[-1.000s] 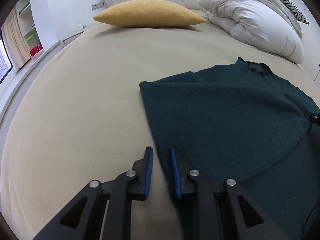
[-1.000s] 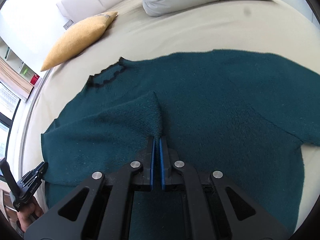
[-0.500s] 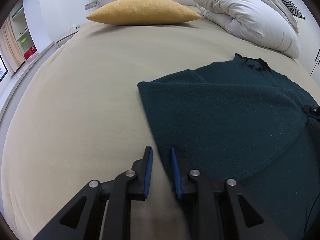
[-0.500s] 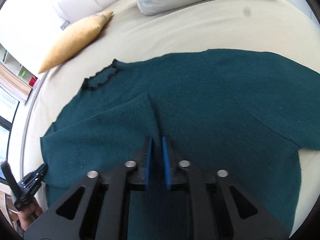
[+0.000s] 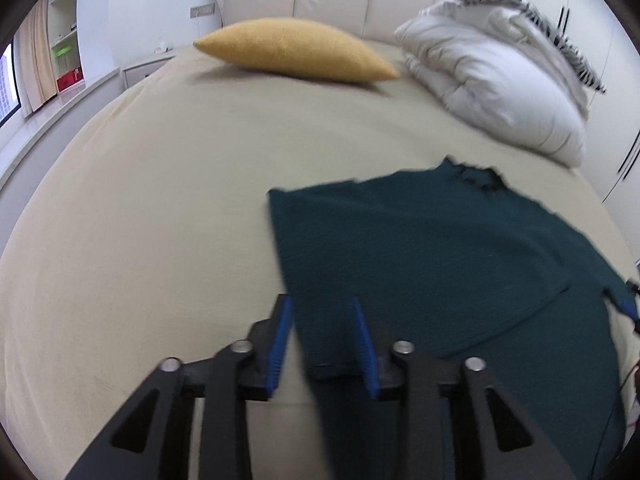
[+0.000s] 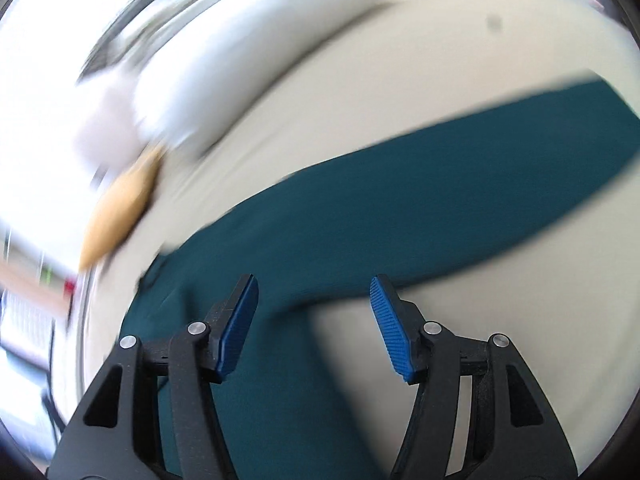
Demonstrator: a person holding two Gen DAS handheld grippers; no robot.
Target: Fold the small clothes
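Observation:
A dark teal knitted sweater [image 5: 440, 256] lies on the beige bed [image 5: 140, 220], its left sleeve folded over the body. My left gripper [image 5: 322, 320] is open and empty, its jaws astride the sweater's left folded edge. In the blurred right wrist view the sweater [image 6: 360, 216] stretches toward the right, one sleeve spread out. My right gripper [image 6: 314, 300] is wide open and empty above the sweater's body and the bare sheet under the sleeve. Its blue tip shows in the left wrist view [image 5: 630, 304].
A mustard cushion [image 5: 296, 50] and a white duvet [image 5: 496, 84] with a zebra-striped pillow [image 5: 520, 12] lie at the headboard. A nightstand [image 5: 144, 68] and shelves [image 5: 66, 40] stand beyond the bed's left edge. The cushion [image 6: 120, 212] appears blurred in the right wrist view.
My right gripper let go of the folded sleeve, opened wide and swung quickly to the right. My left gripper opened wider and pulled up and back a little.

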